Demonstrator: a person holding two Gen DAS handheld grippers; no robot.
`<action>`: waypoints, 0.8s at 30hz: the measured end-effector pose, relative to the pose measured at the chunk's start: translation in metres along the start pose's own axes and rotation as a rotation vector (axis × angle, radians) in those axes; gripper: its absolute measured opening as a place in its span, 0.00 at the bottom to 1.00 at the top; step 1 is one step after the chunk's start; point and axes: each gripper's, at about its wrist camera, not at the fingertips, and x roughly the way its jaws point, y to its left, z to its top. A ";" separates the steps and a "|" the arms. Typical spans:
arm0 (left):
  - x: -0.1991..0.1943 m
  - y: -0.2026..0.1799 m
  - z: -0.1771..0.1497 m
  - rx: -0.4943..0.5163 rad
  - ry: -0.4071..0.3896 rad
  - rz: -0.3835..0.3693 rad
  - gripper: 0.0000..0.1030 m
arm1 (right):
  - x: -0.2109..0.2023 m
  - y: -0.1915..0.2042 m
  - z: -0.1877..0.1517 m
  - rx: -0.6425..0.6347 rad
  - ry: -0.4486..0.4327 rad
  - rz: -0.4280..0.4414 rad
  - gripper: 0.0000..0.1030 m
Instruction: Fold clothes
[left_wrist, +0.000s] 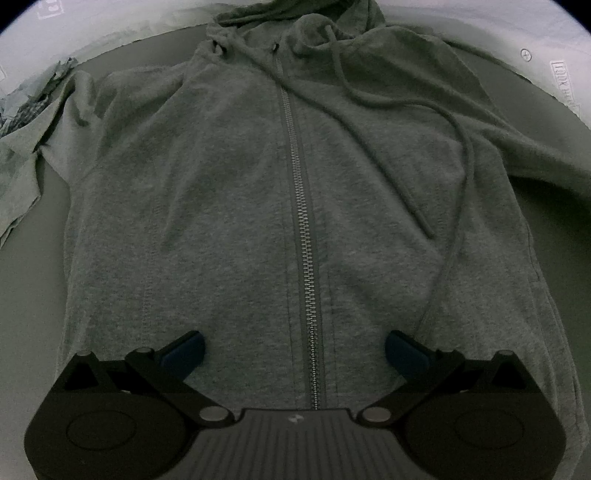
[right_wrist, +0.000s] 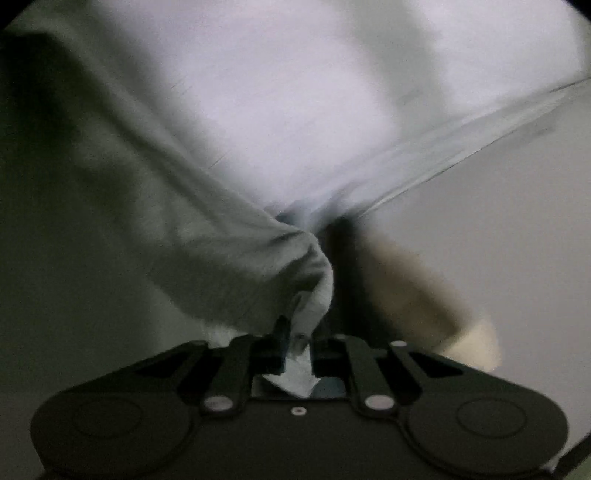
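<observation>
Grey marl zip-up hoodie (left_wrist: 229, 192) is lying flat, front side up, on a plain grey table (left_wrist: 33, 295), hem at the near end and hood (left_wrist: 310, 22) bunched at the far end. The metal zipper (left_wrist: 301, 206) is done up and runs straight down the middle. Two drawcords (left_wrist: 402, 177) trail down over the right chest, one ending roughly mid-body, the other looping further toward the hem. The left sleeve (left_wrist: 26, 158) flops out to the left and looks rumpled; just beyond it there's a small heap of crumpled cloth (left_wrist: 33, 96) (can't tell what that is). The right sleeve heads off the right edge of the view.

Left gripper (left_wrist: 294, 350) hangs over the hem end, fingers (left_wrist: 184, 350) spread wide either side of the zipper, nothing between them.

Right wrist view is really blurry. Right gripper (right_wrist: 297, 341) has its fingers pinched in close on a bunch of pale grey fabric (right_wrist: 229, 258), which stretches away from the tips up and to the left, with some poking out behind the fingers too. Probably a sleeve or edge of the same hoodie, but the blur makes it impossible to say which part. On the right there's a tan and cream smear (right_wrist: 443, 314) I can't identify, and the background is just pale wall.
</observation>
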 end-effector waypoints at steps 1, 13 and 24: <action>-0.001 0.001 0.001 0.001 -0.001 0.000 1.00 | -0.001 0.004 -0.006 0.014 0.037 0.048 0.15; -0.001 -0.002 -0.001 0.001 -0.008 0.000 1.00 | -0.029 -0.072 -0.042 1.030 0.129 0.352 0.46; -0.002 0.003 -0.010 -0.001 -0.031 0.000 1.00 | 0.011 -0.053 -0.053 1.298 0.385 0.285 0.56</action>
